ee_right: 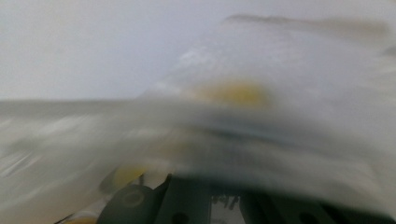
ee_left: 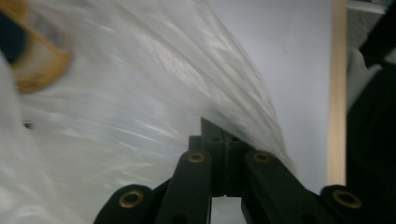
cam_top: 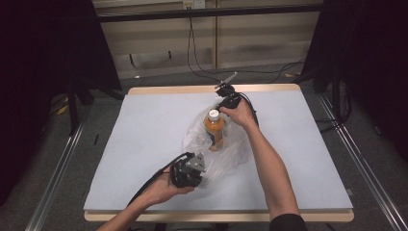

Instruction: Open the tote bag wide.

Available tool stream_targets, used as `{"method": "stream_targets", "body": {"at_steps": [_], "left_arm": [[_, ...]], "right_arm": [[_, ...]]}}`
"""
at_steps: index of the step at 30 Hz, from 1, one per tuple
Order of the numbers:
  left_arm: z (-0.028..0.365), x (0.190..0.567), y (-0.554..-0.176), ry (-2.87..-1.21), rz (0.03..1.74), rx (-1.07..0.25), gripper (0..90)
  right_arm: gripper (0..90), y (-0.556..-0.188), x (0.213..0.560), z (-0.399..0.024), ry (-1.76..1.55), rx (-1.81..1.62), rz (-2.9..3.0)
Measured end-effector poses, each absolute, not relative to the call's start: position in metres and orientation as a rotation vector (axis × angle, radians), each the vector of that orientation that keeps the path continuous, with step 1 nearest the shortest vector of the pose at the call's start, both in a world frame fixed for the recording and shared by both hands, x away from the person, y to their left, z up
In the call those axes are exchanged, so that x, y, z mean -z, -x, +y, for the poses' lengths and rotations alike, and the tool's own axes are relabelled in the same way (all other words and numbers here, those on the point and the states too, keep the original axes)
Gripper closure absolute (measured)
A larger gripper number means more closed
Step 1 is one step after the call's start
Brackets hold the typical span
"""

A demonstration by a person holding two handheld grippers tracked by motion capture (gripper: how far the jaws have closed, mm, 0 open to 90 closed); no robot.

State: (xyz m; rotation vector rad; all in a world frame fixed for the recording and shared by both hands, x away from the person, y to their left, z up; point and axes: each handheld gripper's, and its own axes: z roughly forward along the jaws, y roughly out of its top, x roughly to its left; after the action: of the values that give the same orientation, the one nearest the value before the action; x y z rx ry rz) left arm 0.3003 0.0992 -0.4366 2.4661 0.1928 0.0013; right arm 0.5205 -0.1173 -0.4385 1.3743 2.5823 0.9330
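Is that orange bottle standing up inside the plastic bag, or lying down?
Standing up. The bottle shows its white cap on top and rises from the clear plastic bag gathered around its base.

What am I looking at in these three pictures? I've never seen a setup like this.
A person at a table holds a hand tool in each hand, each ending in two-jawed tongs. The high view looks down from above. The other two pictures come from cameras riding on the tools, looking along their black jaws. On the table's pale blue cover lies a clear plastic bag with an orange drinks bottle inside. The left tongs are shut on the bag's near edge; the left gripper view shows film pinched between the jaws. The right tongs are at the bag's far edge, apparently gripping it; that view is blurred.
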Motion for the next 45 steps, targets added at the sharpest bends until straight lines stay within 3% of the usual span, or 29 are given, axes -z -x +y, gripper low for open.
{"method": "stream_targets", "body": {"at_steps": [11, 21, 29, 41, 45], "left_arm": [[0.112, 0.412, -0.336, -2.331, 0.302, -0.057, 90.0], [0.121, 0.453, -0.392, -2.375, 0.517, -0.091, 90.0], [0.141, 0.473, -0.405, -2.335, 0.668, -0.104, 90.0], [0.162, 0.471, -0.392, -2.38, 0.688, -0.18, 90.0], [0.171, 0.474, -0.397, -2.342, 0.687, -0.134, 90.0]], "right_arm": [[90.0, -0.477, 0.426, -0.127, -1.226, -1.048, 2.631], [90.0, -0.444, 0.453, -0.148, -1.165, -1.063, 2.681], [90.0, -0.432, 0.475, -0.174, -1.172, -1.08, 2.671], [90.0, -0.391, 0.479, -0.204, -1.143, -1.075, 2.629], [90.0, -0.388, 0.48, -0.216, -1.204, -1.094, 2.596]]}}
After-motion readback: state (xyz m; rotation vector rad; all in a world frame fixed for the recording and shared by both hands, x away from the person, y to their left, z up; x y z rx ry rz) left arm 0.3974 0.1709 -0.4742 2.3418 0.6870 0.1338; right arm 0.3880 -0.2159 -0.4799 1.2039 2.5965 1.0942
